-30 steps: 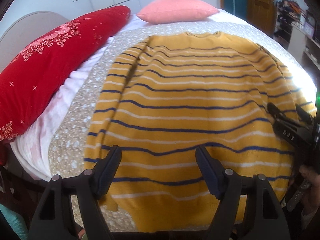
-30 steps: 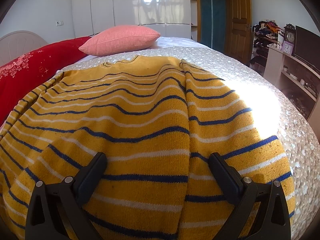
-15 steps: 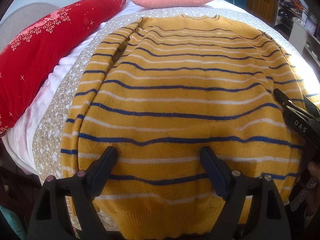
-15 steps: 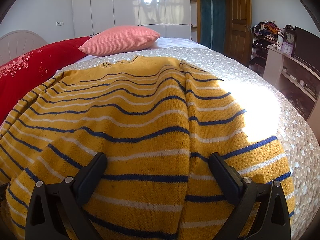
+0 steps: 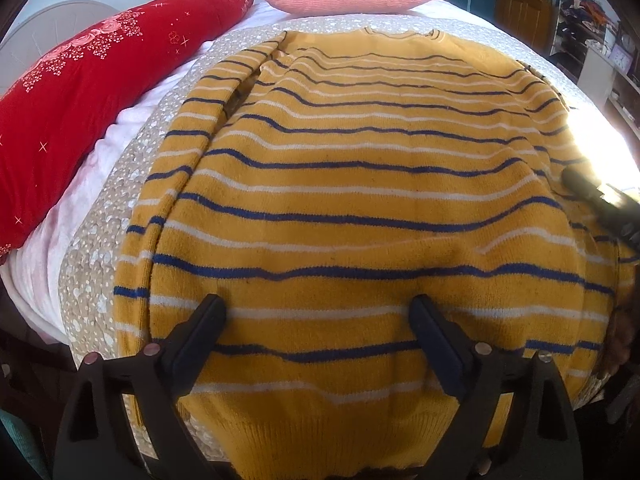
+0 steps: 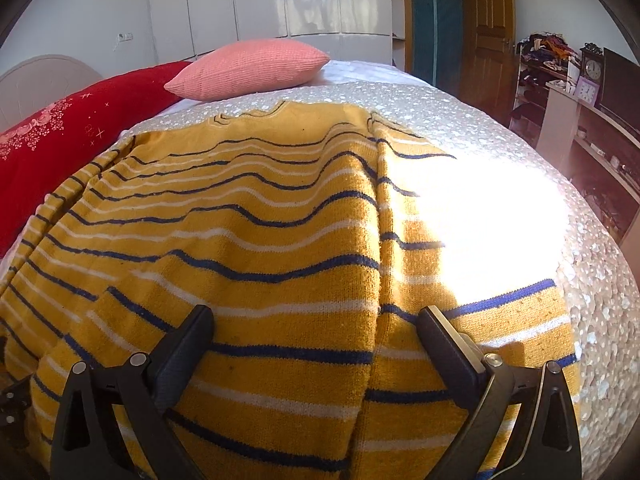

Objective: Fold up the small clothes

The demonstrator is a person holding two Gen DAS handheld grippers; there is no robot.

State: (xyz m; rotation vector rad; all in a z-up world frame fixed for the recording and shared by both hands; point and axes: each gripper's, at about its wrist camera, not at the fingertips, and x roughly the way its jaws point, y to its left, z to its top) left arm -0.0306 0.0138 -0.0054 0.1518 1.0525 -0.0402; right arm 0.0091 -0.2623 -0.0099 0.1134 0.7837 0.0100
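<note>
The sweater (image 5: 360, 200) lies flat across the bed (image 5: 100, 240), hem at the near edge. Left gripper (image 5: 318, 320) and right gripper (image 6: 314, 330) hover spread apart above it.

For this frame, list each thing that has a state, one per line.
Striped sweater: spread flat on the bed, unfolded, sleeves alongside the body.
Left claw: open, over the hem.
Right claw: open, over the sleeve seam.
Wooden door: shut.
</note>
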